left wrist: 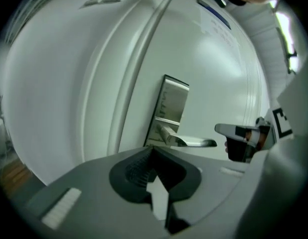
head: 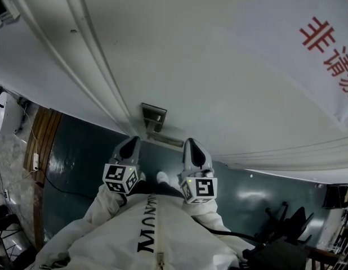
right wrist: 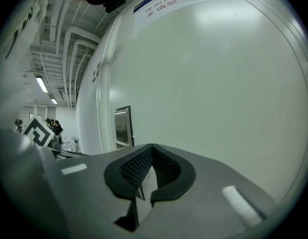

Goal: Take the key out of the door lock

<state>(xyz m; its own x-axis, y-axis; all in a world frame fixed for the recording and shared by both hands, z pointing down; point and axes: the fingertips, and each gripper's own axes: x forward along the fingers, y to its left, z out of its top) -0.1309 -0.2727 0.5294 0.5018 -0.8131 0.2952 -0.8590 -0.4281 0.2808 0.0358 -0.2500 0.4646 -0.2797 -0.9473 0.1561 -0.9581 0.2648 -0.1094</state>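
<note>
White door (head: 219,66), steel lock plate (head: 154,117), lever handle (left wrist: 191,142) running to your right; the key shows in no view, presumably at that plate. Your left gripper (head: 130,142) and right gripper (head: 192,143) are both clenched on nothing; the plate lies straight ahead of the left one, which is nearer. Red notice (head: 317,35) reads "非请", the rest cut off.

The lock plate (head: 154,117) sits on the door (head: 208,55), with the handle (head: 169,139) just under it, reaching right. The 2 grippers are in front of the door, the left gripper (head: 131,142) left of the handle and the right gripper (head: 192,144) right of it. A sign (head: 326,44) is on the door, far right of the plate. A chair (head: 286,218) stands on the floor (head: 84,151) at the right.
</note>
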